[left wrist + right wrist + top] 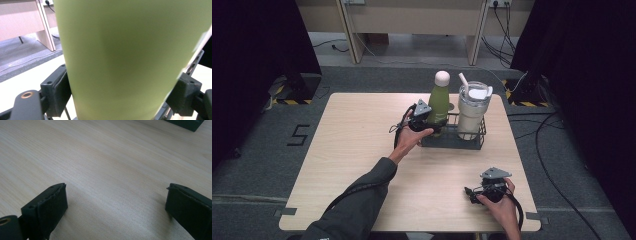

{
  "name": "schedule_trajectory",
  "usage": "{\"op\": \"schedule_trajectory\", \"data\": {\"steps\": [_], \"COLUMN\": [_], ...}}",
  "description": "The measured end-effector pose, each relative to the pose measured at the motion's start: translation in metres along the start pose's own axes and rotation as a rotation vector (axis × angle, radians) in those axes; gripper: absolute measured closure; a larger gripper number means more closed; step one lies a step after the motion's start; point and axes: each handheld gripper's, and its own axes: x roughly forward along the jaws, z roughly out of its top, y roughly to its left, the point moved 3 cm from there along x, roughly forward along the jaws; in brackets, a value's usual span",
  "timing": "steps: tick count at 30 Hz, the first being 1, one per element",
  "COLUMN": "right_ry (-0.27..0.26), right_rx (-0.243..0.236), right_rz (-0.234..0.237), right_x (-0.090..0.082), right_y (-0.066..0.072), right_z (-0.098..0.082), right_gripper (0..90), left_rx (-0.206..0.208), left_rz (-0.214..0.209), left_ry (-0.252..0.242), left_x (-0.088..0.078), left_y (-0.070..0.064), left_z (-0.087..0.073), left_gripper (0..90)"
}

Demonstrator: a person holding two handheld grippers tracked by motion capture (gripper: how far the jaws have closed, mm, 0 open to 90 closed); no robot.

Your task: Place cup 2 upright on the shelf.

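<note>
Item 1: green bottle (125, 57), upright in the wire caddy (472, 142), clamped between your left gripper (424, 120) jaws. Step: grasp made. Next: lift straight up, clearing the tumbler (473, 112). Item 2: right gripper (116, 205), jaws wide, empty, over bare table (100, 157).

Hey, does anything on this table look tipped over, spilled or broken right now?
Nothing stands out. The green bottle with the white cap and the white lidded tumbler with a straw stand upright in the dark wire basket. The left gripper has its jaws around the bottle; the right gripper is open over the wooden table.
</note>
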Motion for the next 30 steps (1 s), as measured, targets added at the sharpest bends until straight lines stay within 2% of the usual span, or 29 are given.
{"op": "schedule_trajectory", "data": {"steps": [11, 25, 30], "right_ry": [0.0, 0.0, -0.001], "right_rx": [0.0, 0.0, 0.0], "right_rz": [0.0, 0.0, 0.001], "right_x": [0.0, 0.0, 0.0], "right_y": [0.0, 0.0, 0.0], "right_z": [0.0, 0.0, 0.0], "right_gripper": [4.4, 4.4, 4.4], "left_rx": [0.012, -0.019, -0.013], "left_rz": [-0.004, -0.01, -0.011], "left_ry": [0.0, 0.014, 0.018], "left_x": [-0.004, -0.014, -0.021], "left_y": [-0.001, 0.002, 0.003], "left_z": [0.007, 0.007, 0.007], "left_gripper": [14.9, 14.9, 14.9]}}
